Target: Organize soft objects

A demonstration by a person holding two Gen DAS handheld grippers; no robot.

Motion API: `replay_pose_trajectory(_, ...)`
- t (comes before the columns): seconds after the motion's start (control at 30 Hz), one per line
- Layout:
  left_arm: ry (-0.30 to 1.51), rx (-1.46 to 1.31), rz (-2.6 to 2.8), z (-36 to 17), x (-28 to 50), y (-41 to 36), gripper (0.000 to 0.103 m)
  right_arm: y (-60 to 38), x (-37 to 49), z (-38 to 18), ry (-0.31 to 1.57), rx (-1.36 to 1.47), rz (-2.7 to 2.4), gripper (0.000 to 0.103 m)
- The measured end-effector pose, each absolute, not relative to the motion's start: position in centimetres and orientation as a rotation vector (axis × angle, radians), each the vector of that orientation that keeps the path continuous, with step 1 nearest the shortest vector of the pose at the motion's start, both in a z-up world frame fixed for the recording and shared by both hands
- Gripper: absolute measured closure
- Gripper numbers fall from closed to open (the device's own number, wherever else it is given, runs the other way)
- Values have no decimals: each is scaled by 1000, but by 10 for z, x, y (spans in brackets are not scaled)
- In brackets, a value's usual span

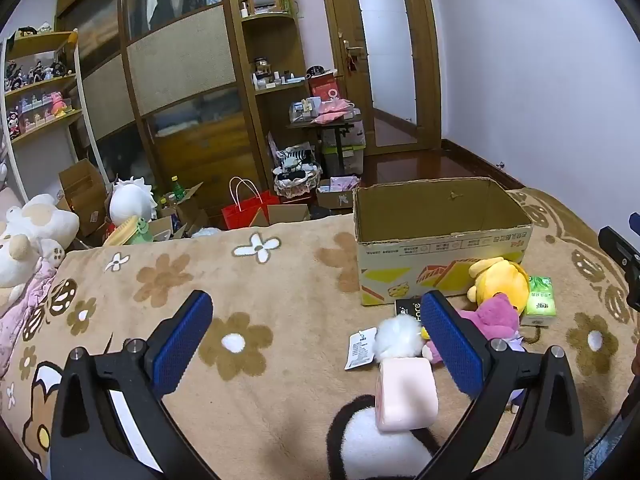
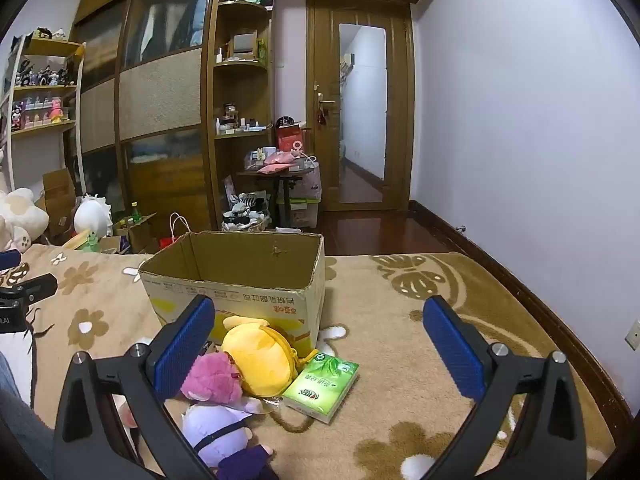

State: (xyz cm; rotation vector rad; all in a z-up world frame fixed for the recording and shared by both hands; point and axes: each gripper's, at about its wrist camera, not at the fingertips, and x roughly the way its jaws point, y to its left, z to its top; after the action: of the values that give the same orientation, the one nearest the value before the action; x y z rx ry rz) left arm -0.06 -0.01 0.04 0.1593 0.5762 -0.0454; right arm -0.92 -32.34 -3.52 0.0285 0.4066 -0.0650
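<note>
Left wrist view: I am holding the left tool [image 1: 316, 344] apart and empty; pink roll [image 1: 406, 394] lying at five o'clock, cardboard box [image 1: 440, 216] at one.

Right wrist view: right tool [image 2: 318, 346] gaping, empty; yellow plush [image 2: 258, 354] at seven. Judged step: approaching; next, centring, then closing.

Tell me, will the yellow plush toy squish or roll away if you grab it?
The yellow plush toy looks stuffed and fuzzy, so it will probably squash rather than slip. It is rounded, so it might roll a bit, though the cardboard box behind and the pink plush beside it should stop it.
</note>
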Motion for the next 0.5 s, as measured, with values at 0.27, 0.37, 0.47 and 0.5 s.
replay_pose_trajectory(0.27, 581, 157, -50, 0, 0, 0, 0, -323, -9, -35, 404, 32, -64, 0)
replay_pose_trajectory(0.37, 580, 158, -50, 0, 0, 0, 0, -323, -9, -35, 404, 32, -64, 0)
replay_pose_trajectory(0.47, 581, 157, -48, 0, 0, 0, 0, -323, -9, -35, 405, 33, -64, 0)
replay_pose_trajectory(0.5, 581, 157, -48, 0, 0, 0, 0, -323, -9, -36, 406, 32, -64, 0)
